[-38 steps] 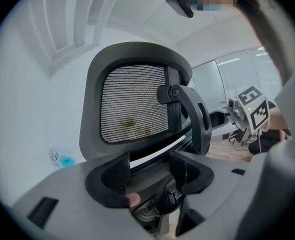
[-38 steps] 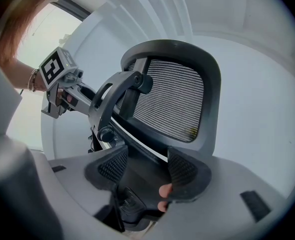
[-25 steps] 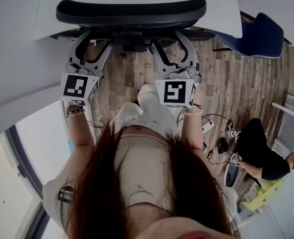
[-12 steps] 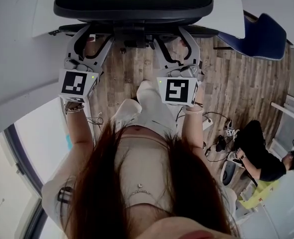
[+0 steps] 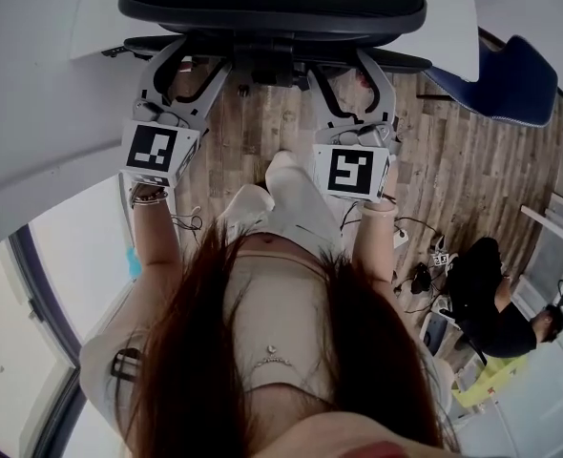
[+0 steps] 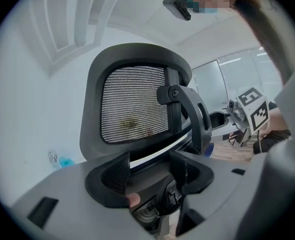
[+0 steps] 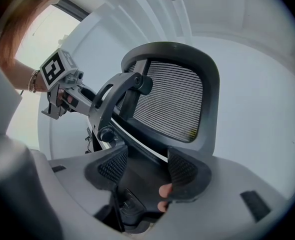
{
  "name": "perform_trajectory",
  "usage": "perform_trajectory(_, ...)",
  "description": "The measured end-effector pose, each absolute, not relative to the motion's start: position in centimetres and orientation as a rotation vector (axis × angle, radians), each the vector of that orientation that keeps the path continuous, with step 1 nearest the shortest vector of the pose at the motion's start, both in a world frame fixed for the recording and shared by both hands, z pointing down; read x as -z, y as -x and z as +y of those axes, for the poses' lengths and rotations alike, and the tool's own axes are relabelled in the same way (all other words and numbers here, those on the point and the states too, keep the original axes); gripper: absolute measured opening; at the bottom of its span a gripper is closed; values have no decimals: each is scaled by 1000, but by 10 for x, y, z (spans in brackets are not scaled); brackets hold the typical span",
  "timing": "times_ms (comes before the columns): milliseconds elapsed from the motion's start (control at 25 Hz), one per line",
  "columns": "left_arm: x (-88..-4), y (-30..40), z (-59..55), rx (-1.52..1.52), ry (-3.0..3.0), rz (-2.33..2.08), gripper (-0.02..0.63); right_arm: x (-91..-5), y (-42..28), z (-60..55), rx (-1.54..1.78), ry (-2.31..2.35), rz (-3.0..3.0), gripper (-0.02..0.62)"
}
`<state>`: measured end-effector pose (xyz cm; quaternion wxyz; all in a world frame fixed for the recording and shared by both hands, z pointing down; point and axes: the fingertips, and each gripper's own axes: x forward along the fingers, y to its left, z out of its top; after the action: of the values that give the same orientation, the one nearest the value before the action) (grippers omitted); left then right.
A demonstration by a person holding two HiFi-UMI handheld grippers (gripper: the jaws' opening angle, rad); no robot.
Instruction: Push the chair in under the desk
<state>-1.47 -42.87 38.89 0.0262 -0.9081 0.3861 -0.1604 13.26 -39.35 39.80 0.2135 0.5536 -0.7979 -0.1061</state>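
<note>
A black office chair [image 5: 272, 10] stands at the white desk [image 5: 448, 17], its back rim seen from above in the head view. My left gripper [image 5: 194, 65] and right gripper [image 5: 348, 70] reach side by side to the frame just behind and below that rim. The left gripper view shows the mesh back [image 6: 132, 104] rising above my left gripper [image 6: 150, 171], whose jaws stand open around the dark lower frame. In the right gripper view, my right gripper [image 7: 147, 169] is likewise open under the mesh back [image 7: 172, 101]. Neither clamps anything.
A blue chair [image 5: 510, 79] stands at the desk's right corner. A person [image 5: 491, 303] sits low at the right, with cables and a power strip [image 5: 420, 265] on the wood floor [image 5: 243, 141]. A white wall curves along the left.
The chair back and both grippers have moved a little forward toward the desk, and slightly right. Both jaws stay open.
</note>
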Motion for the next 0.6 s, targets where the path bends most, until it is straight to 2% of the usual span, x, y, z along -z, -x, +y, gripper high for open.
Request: perform_trajectory(600,-393,16,-425,545,2795,1171,242,-408,-138,-387,333,-1576,-2126,256)
